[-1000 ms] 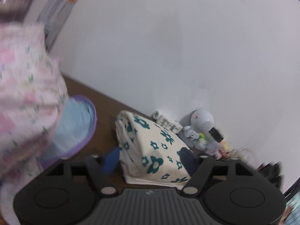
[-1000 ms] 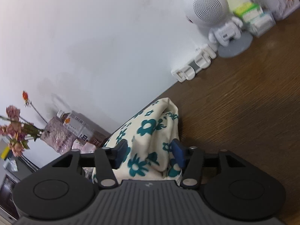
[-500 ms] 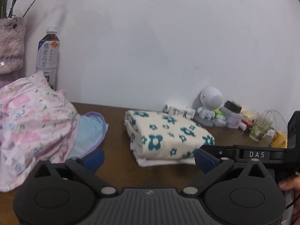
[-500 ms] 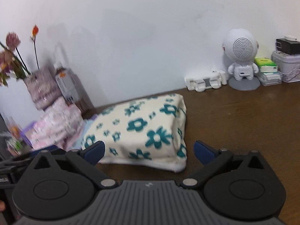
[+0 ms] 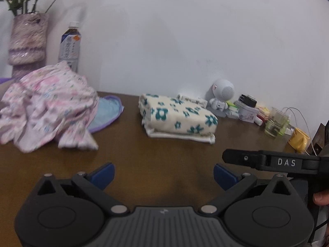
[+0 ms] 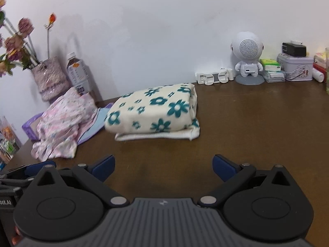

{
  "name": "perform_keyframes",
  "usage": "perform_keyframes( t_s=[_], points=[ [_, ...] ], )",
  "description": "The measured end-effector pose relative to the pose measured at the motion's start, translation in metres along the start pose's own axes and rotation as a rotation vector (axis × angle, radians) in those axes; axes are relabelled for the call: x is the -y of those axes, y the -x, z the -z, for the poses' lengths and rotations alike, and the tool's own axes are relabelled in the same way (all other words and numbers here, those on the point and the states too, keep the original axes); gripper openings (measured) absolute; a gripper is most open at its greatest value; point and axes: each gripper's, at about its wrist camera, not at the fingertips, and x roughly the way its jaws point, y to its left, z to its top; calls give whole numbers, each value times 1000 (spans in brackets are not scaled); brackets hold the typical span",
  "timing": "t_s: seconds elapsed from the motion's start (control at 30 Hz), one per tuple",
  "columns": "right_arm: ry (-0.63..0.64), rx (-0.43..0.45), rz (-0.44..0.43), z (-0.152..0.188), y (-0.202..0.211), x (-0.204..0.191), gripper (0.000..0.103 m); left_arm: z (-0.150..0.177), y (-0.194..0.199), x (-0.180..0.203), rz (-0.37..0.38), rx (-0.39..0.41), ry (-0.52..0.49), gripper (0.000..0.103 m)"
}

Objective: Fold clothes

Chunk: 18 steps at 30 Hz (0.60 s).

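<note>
Both grippers stood with their jaws spread wide and nothing between them, over bare brown table [image 6: 257,127]. The left gripper [image 5: 163,175] had its blue pads far apart, and the right gripper [image 6: 162,167] matched it; within the last second both sets of jaws had been opening, though they were already at full spread half a second back. The folded cream cloth with teal flowers [image 6: 154,113] lay flat on the wood, well ahead of both sets of fingertips and touched by neither, a white folded edge showing beneath its near side. In the left wrist view the same bundle [image 5: 176,117] sat near the back of the table, with the right tool's black finger reaching in from the right edge. To the left of it a crumpled pink floral garment [image 5: 47,109] lay heaped and unfolded, partly over a light blue piece with a purple border [image 5: 108,113]. Behind the heap stood a drink bottle [image 5: 70,45] and a purple vase of flowers [image 6: 50,78] against the white wall. Along the wall to the right were a white robot-shaped speaker [image 6: 247,57], a small white folding stand [image 6: 213,77], a tin box [image 6: 296,69], a glass [image 5: 276,122] and a yellow object [image 5: 298,140], blurred at the edge.
</note>
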Motion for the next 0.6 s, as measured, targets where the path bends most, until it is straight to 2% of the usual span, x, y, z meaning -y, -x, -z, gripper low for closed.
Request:
perform_keyframes(
  t_s=[0.27,0.47,0.6],
  points=[
    [16,14,21,37,57,-30,103,29,71,15,-3,36,10,103],
    [22,45,-1,66,109,-54,103,57,130,27,29,52,-7,103],
    [33,63,19,92,143,-70,103,80,166,30,47,63,-31,103]
  ],
)
